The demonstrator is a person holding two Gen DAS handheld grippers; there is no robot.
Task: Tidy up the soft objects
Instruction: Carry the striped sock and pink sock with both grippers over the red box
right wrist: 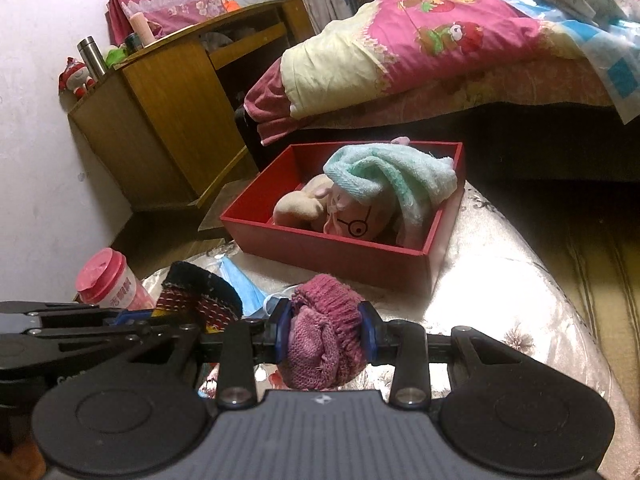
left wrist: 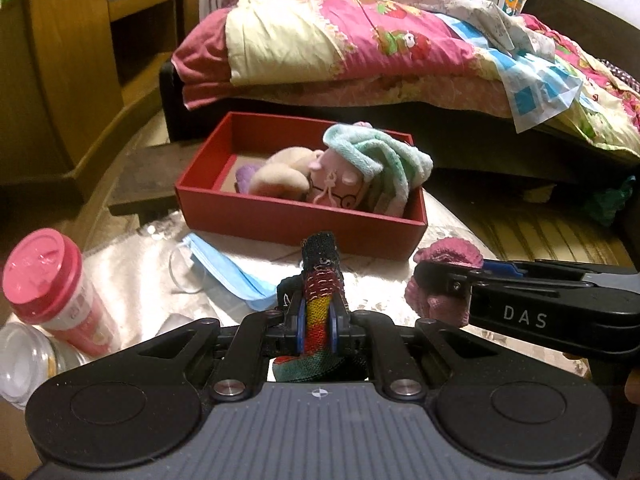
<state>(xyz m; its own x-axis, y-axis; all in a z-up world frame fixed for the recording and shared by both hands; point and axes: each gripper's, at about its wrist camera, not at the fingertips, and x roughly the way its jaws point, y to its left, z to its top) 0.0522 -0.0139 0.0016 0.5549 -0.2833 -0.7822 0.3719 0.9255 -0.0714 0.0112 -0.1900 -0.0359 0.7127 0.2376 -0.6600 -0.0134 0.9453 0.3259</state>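
My left gripper is shut on a striped woven pouch of black, red, yellow and green, held above the pale cushion. My right gripper is shut on a bundled pink knit item. That pink knit item and the right gripper also show at the right of the left wrist view. The pouch and the left gripper sit at the left of the right wrist view. Ahead stands a red box holding a plush toy under a mint towel.
A blue face mask lies on the cushion before the box. A pink-lidded canister and a clear bottle stand at the left. A bed with a pink quilt rises behind, a wooden cabinet at the left.
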